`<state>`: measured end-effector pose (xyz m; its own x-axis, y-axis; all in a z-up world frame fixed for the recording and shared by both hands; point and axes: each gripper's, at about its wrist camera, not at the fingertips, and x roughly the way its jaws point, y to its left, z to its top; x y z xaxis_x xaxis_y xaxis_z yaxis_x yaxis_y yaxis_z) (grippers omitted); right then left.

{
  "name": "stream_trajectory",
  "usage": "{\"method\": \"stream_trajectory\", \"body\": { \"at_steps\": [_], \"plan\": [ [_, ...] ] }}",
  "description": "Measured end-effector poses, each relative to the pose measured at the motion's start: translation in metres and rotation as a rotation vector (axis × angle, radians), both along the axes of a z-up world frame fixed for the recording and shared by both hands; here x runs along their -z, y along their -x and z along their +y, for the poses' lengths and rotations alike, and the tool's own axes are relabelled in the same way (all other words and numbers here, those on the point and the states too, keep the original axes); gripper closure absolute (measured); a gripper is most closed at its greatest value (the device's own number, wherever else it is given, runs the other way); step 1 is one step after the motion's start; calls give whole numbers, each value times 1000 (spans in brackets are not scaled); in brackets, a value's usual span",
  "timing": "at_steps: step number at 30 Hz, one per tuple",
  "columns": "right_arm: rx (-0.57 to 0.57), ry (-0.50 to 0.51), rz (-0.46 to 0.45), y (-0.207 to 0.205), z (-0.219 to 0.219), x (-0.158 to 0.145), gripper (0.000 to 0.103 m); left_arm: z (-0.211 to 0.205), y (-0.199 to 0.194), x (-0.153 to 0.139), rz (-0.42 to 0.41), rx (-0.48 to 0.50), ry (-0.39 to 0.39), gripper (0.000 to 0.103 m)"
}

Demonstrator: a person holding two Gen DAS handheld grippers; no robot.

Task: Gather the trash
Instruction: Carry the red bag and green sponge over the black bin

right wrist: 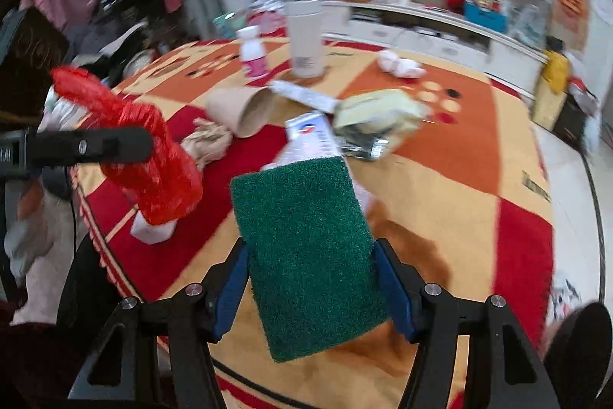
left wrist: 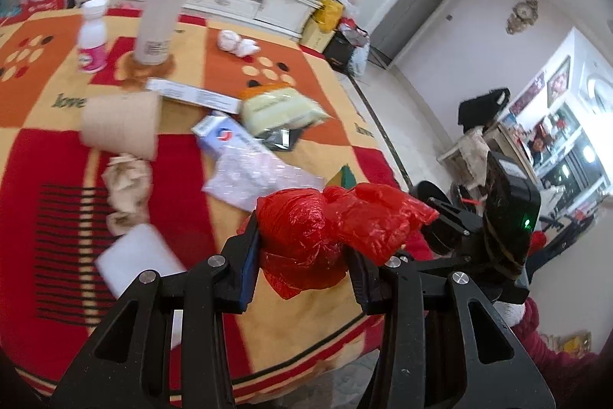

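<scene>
Jaws on your left gripper [left wrist: 304,255] are clamping the bunched red plastic bag [left wrist: 318,236], narrow gap, bag mouth not showing. Your right gripper [right wrist: 312,288] is pinching the green scouring pad [right wrist: 306,248] by its side edges, lifted clear of the table [right wrist: 459,179]. Risk: you're bringing the pad toward a bag held shut, so it could slip out and drop. Paper cup [left wrist: 122,129], crumpled tissue [left wrist: 128,186] and wrappers are waiting on the cloth.

Crumpled red plastic bag [left wrist: 306,236] and green scouring pad [right wrist: 310,255], both gripped.
</scene>
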<state>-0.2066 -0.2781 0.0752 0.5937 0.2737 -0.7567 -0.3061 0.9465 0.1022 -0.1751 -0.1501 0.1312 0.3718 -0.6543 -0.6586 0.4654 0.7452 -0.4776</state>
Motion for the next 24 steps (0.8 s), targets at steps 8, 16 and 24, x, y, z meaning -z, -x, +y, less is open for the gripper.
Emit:
{"method": "stream_trajectory", "body": {
  "at_steps": [8, 16, 24],
  "plan": [
    [127, -11, -28, 15, -45, -8, 40, -56, 7, 0, -27, 57, -28, 65],
    [213, 1, -36, 27, -84, -8, 40, -106, 6, 1, -39, 110, -62, 65],
    [301, 10, -36, 38, -121, -10, 40, -151, 8, -1, -63, 173, -84, 65]
  ]
}}
